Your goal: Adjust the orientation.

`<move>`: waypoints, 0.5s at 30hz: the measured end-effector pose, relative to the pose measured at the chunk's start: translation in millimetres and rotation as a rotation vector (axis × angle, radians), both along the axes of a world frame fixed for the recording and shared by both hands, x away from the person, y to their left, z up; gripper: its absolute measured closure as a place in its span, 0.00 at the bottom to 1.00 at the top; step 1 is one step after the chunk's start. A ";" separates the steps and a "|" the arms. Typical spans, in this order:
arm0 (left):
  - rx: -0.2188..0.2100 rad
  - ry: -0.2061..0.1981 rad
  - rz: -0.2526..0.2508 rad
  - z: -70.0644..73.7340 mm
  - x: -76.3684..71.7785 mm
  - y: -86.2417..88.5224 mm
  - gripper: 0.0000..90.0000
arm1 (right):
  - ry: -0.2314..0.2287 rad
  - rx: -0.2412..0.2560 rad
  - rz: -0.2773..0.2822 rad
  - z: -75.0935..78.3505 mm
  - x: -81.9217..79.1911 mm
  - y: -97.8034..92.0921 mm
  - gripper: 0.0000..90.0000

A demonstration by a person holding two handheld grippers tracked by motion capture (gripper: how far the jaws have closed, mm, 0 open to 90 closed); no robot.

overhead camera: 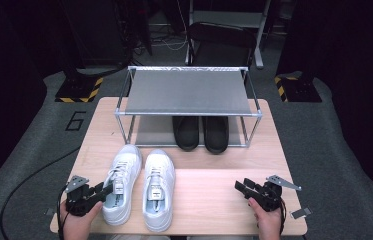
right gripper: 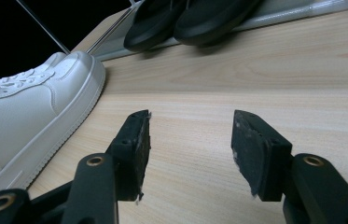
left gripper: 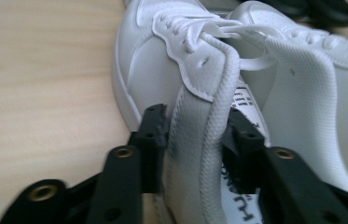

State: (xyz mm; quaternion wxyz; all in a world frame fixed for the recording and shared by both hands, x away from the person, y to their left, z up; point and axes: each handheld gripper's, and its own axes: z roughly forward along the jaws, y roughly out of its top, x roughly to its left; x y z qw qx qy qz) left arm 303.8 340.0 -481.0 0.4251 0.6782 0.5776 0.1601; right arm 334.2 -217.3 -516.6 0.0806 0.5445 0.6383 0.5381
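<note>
Pale wooden table (overhead camera: 209, 195) carries a two-tier shoe rack (overhead camera: 189, 92); in front of it, the left white sneaker (overhead camera: 121, 180) points toward the rack. Left gripper (overhead camera: 105, 191) pinches its heel collar, nearest. Right gripper (overhead camera: 239, 186) rests spread, well apart.

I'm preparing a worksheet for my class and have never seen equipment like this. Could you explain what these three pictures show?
A person at a wooden table holds a hand-held gripper in each hand. One picture looks down from above; the other two come from cameras riding on each gripper. The left hand-held gripper is clamped on the collar of the left white sneaker, beside the right white sneaker. The right hand-held gripper is open over bare wood, holding nothing. Behind stands a metal shoe rack with a pair of black shoes on its lower shelf.
</note>
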 end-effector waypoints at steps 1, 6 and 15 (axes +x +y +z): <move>0.018 0.001 0.003 -1.2 0.2 -0.9 0.67 | 0.003 0.002 -0.003 0.2 -0.3 0.1 0.52; 0.064 0.028 0.000 -7.9 -0.3 -4.3 0.67 | 0.000 0.011 -0.005 -0.2 -0.2 -0.9 0.52; 0.097 0.054 -0.005 -5.3 2.0 -5.4 0.73 | 0.004 0.022 -0.010 -2.1 0.6 -1.6 0.51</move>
